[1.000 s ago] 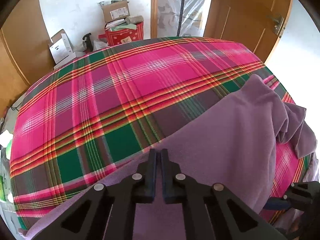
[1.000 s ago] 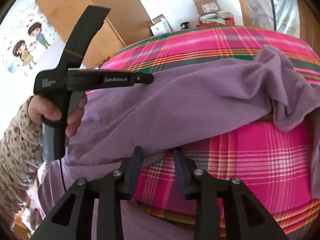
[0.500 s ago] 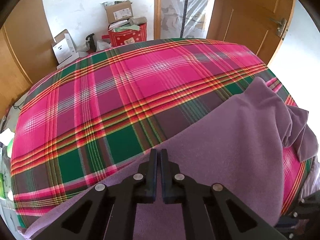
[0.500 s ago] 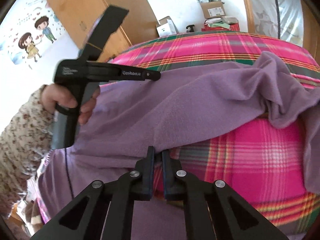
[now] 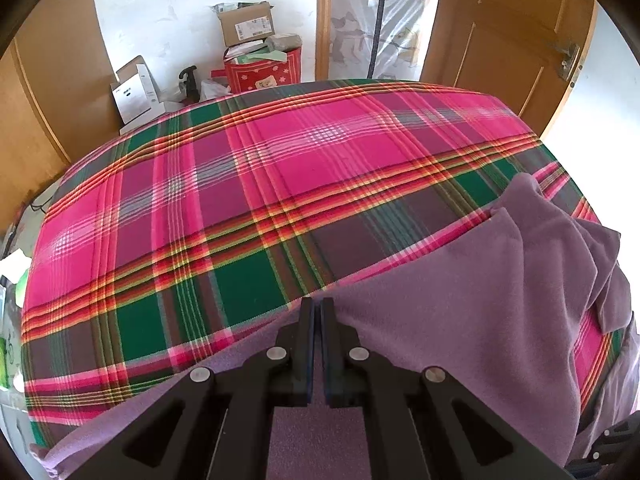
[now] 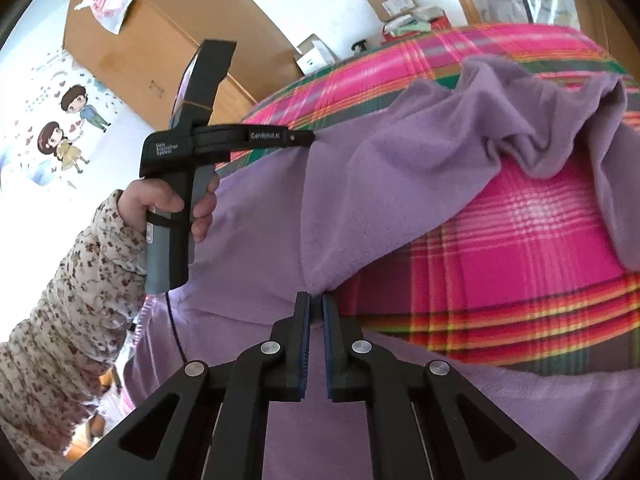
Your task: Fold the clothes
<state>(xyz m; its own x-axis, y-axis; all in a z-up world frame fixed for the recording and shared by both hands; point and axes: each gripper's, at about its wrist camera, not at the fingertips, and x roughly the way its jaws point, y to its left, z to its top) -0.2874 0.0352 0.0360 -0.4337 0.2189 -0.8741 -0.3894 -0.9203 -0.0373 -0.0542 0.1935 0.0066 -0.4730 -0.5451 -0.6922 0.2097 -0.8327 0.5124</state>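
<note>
With both tongs pinched on the near edge of the purple fleece garment, I am judging this as the start of a fold. My left tongs are clamping the hem, and my right tongs are gripping a bunched bit of the same edge. Most of the garment is lying rumpled across the plaid bed, its near part hanging over the edge. Next I am needing to lift both corners together and keep the cloth taut between them.
</note>
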